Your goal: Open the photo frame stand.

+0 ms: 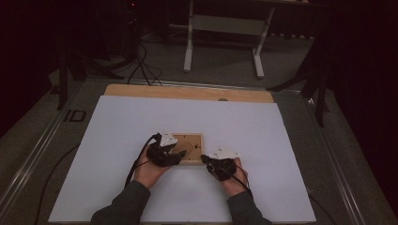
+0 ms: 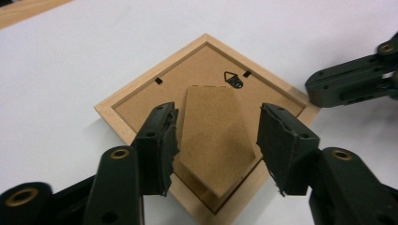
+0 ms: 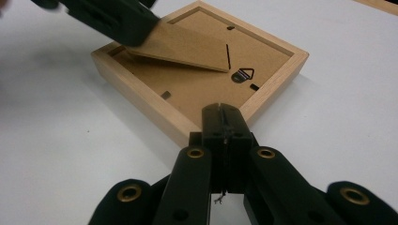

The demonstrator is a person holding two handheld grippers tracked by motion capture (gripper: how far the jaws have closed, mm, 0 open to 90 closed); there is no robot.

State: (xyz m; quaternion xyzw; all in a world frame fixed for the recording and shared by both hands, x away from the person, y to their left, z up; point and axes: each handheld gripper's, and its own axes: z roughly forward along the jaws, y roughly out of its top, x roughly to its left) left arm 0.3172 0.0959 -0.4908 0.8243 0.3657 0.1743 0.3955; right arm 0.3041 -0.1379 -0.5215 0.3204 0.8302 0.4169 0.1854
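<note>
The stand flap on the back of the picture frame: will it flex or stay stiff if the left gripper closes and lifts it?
The stand flap looks like thin fibreboard, so probably stiff and light. It already sits raised off the picture frame, so it likely pivots rather than bends. The open left gripper straddles it; hard squeezing might crease its edges.

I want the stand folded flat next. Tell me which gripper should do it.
Left, probably. The left gripper is open with a jaw on either side of the raised stand; the right gripper is shut at the frame corner.
</note>
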